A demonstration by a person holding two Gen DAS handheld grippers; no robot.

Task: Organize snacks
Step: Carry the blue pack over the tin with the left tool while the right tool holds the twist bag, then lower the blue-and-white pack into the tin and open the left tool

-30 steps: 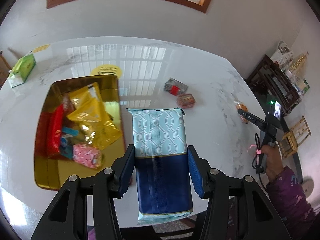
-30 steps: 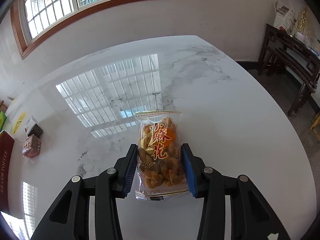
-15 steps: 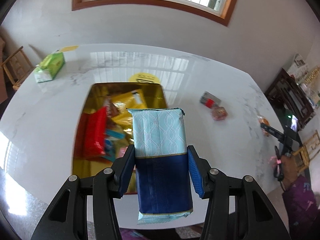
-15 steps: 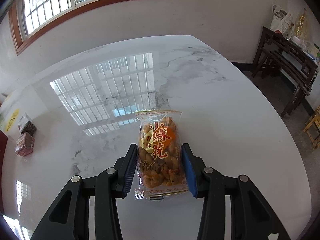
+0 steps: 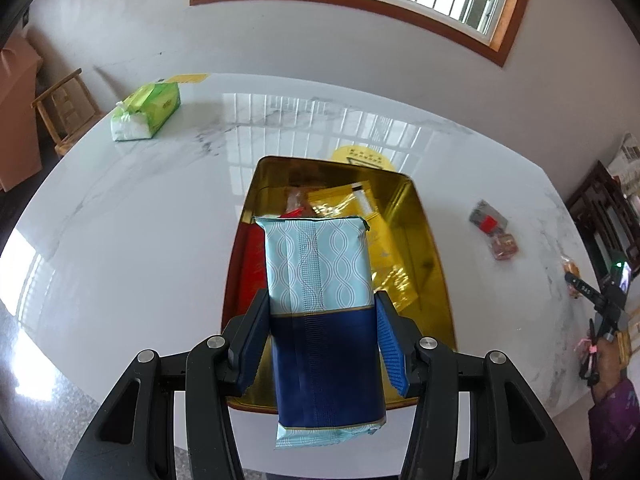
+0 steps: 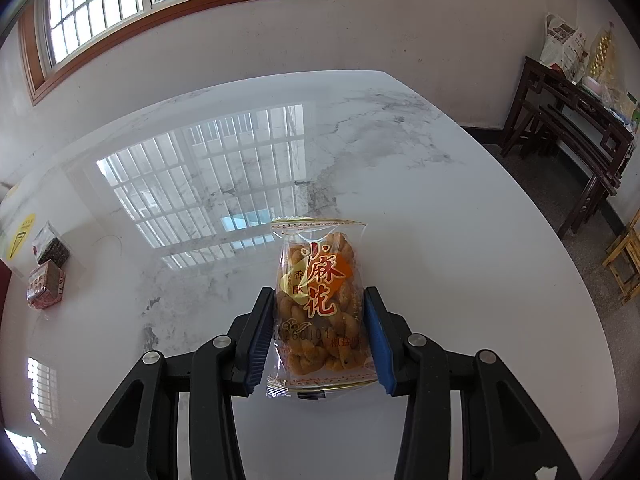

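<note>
Your left gripper (image 5: 320, 344) is clamped on a blue packet (image 5: 322, 312), both blue pads pressed against its long edges at about the line where the pale patterned upper half meets the dark navy lower half. The packet runs lengthwise between the fingers: its pale end sticks out well past the fingertips, and its navy end reaches back toward the camera. It hangs above the gold tin (image 5: 428, 240), covering the middle of the tin's opening, and the pale end overlaps the snacks lying inside, a red pack (image 5: 250, 256) on the left and yellow bags (image 5: 380, 240) on the right. How high the packet sits above them is hard to judge from this angle.

Your right gripper (image 6: 318, 330) is closed on a clear bag of fried twists (image 6: 320, 304), pads squeezing its two sides around the lower half, with the sealed top edge poking out beyond the fingertips. The bag is over bare marble table (image 6: 440, 220), well apart from the two small wrapped snacks (image 6: 48, 272) lying near the table's left edge.

On the far side of the table, seen from the left wrist, a green tissue pack (image 5: 146, 110) sits alone near the corner.
</note>
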